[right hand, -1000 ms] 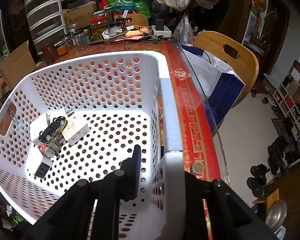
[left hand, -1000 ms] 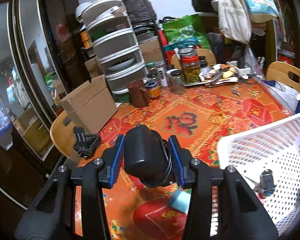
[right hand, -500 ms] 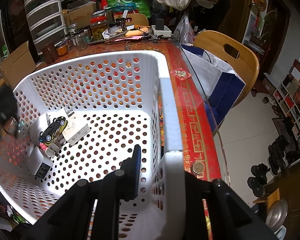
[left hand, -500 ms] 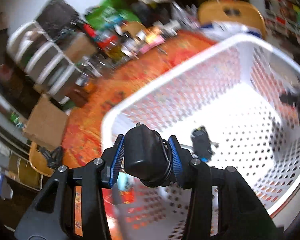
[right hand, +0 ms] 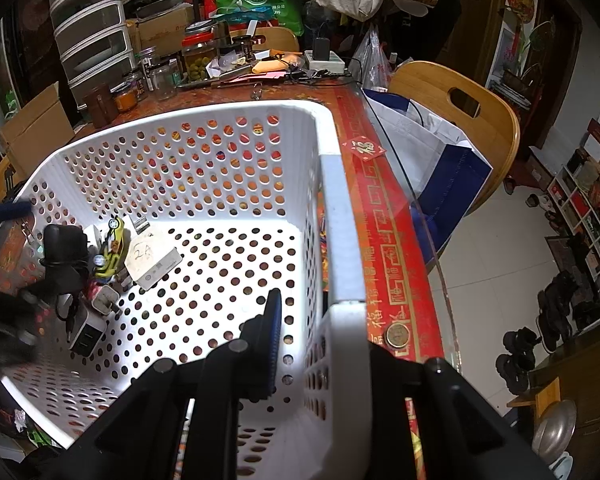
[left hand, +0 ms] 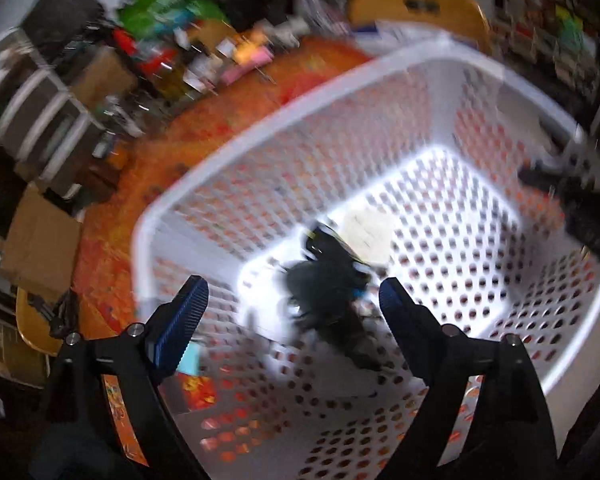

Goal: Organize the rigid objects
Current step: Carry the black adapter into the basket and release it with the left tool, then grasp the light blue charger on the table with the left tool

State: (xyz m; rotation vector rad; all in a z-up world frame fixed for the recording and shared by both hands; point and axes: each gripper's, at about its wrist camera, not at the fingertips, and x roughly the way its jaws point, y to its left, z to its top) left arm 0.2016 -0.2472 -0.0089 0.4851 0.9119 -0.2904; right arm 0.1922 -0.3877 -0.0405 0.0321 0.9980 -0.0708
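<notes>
The white perforated basket stands on the red patterned table. Over its left corner my left gripper has its jaws opening wide, and nothing is pressed between the blue pads. A black power adapter with its cord lies below them on the basket floor, blurred. In the right wrist view the adapter rests beside a yellow toy car, a white box marked 2A and a white charger. My right gripper is shut on the basket's right wall; its outer finger is hidden behind that wall.
Jars, a brown mug and a cardboard box crowd the table's far side. A wooden chair with a blue-and-white bag stands at the right. A coin lies near the glass table edge.
My left gripper swung from the table to over the basket and then opened. The black adapter left its pads and now lies among the things on the basket floor. My right gripper kept still.
</notes>
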